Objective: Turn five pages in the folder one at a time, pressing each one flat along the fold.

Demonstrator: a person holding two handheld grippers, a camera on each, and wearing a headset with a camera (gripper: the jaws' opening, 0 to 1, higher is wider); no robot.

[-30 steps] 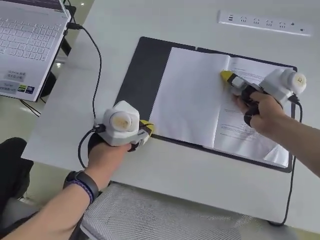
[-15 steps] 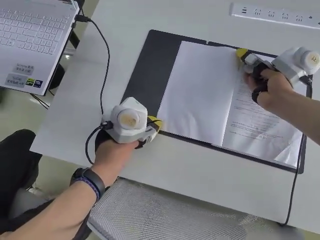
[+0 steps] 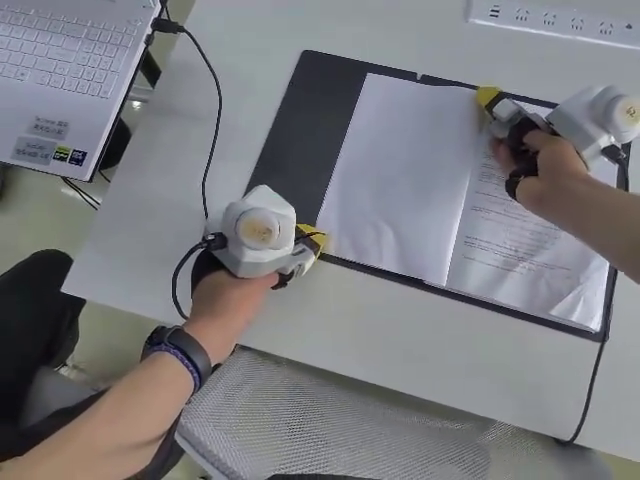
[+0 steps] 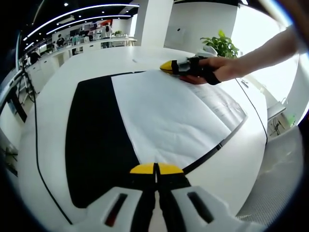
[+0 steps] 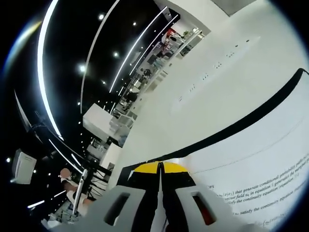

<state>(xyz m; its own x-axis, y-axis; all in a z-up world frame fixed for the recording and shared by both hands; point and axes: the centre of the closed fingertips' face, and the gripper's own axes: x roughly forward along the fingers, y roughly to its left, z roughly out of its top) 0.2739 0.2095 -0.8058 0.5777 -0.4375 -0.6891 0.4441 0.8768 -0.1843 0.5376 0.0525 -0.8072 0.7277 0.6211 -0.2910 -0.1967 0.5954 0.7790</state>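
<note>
With the folder [image 3: 292,130] open on the table [image 3: 400,340], the left gripper [image 3: 310,240] at its near edge and the right gripper [image 3: 487,97] at the top of the fold [image 3: 462,190], both with jaws closed on nothing, we could crease the page [image 3: 400,170] if the right tip drags sideways.

A: Upper left of the frame?
B: White laptop [image 3: 60,80], with a black cable [image 3: 217,120] running from it.
A: Upper right?
B: White power strip [image 3: 550,22]. Bottom centre: grey mesh chair [image 3: 330,430].
</note>
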